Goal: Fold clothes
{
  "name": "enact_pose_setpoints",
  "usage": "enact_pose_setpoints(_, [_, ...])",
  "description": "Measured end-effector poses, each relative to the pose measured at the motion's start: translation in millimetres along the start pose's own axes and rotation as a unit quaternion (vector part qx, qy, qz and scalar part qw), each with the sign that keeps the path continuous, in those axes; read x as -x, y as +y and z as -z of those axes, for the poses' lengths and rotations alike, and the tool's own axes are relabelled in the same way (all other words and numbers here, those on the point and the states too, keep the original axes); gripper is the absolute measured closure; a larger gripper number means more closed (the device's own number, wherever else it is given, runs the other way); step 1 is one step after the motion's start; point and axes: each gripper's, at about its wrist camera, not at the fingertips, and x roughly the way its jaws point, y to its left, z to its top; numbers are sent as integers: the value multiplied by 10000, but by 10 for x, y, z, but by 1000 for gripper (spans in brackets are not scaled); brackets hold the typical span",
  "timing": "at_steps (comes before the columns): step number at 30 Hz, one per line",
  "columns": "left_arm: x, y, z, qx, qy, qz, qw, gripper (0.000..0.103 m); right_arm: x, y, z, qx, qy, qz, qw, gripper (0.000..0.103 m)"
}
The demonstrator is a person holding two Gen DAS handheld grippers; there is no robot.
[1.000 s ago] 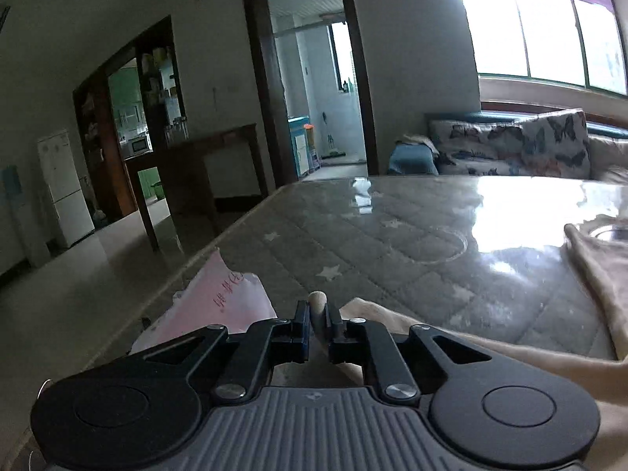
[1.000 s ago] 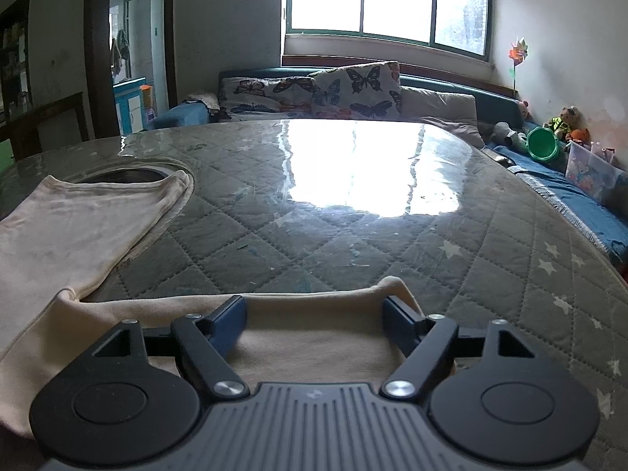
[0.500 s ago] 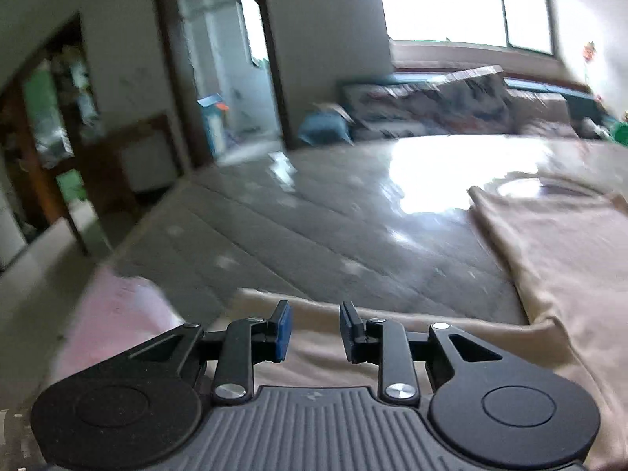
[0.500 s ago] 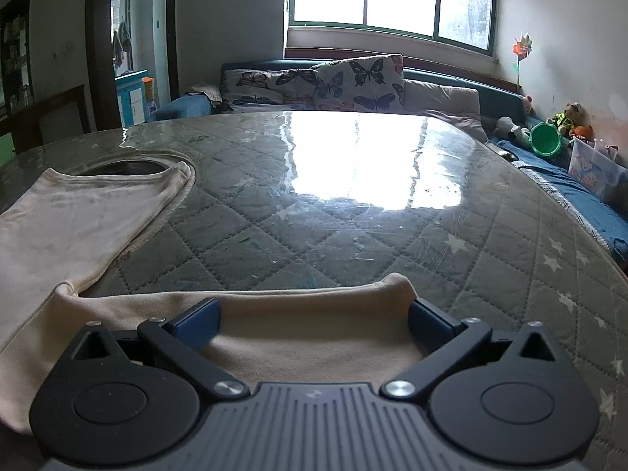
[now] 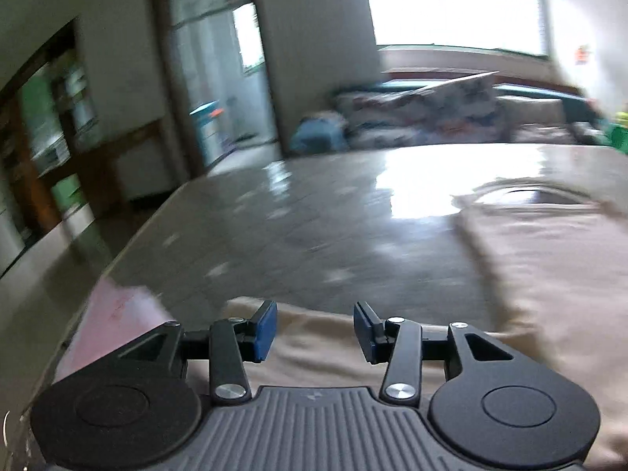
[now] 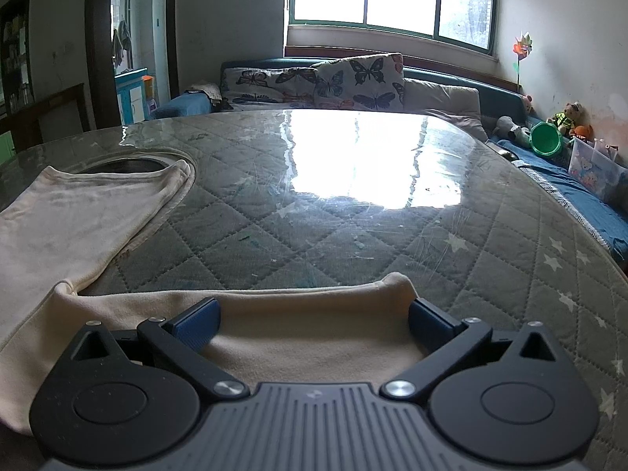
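Since a second ago the left gripper (image 5: 315,327) has let go of the cream fold it pinched; its jaws have just been opening, its view has swung from the doorway side toward the window, and nothing is between them now. Right gripper (image 6: 314,324) has also spread from partly to fully apart and otherwise holds its place, released, with cloth below the gap but not gripped.

Garment (image 6: 78,212): cream, lying flat on the quilted, glass-topped table (image 6: 353,216). Its body runs toward the far left in the right view; a band of it crosses just in front of both grippers, with one end (image 6: 396,280) near the right gripper's right finger. Left view is motion-blurred; the garment fills its right and lower part (image 5: 549,259).

Judgement: both hands have dropped the cloth after a fold, and the next grasp is pending. To do it well:
- take the near band at both ends, level with each other;
- pinch both layers, not just the top one;
- lift only enough to clear the glass, which looks slick;
- lay edge to edge, then smooth.

Pink paper (image 5: 117,310) lies left of the left gripper at the table edge. Sofa with butterfly cushions (image 6: 353,78) stands beyond, under the window.
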Motion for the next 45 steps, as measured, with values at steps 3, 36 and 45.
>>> enact_pose_setpoints(3, [231, -341, 36, -417, -149, 694, 9966, 57, -1, -2, 0, -9, 3, -7, 10000, 0])
enact_pose_setpoints(36, [212, -1262, 340, -2265, -280, 2757, 9338, 68, -30, 34, 3, -4, 5, 4, 10000, 0])
enact_pose_setpoints(45, [204, -1089, 226, -1719, -306, 2696, 9470, 59, -9, 38, -5, 11, -22, 18, 10000, 0])
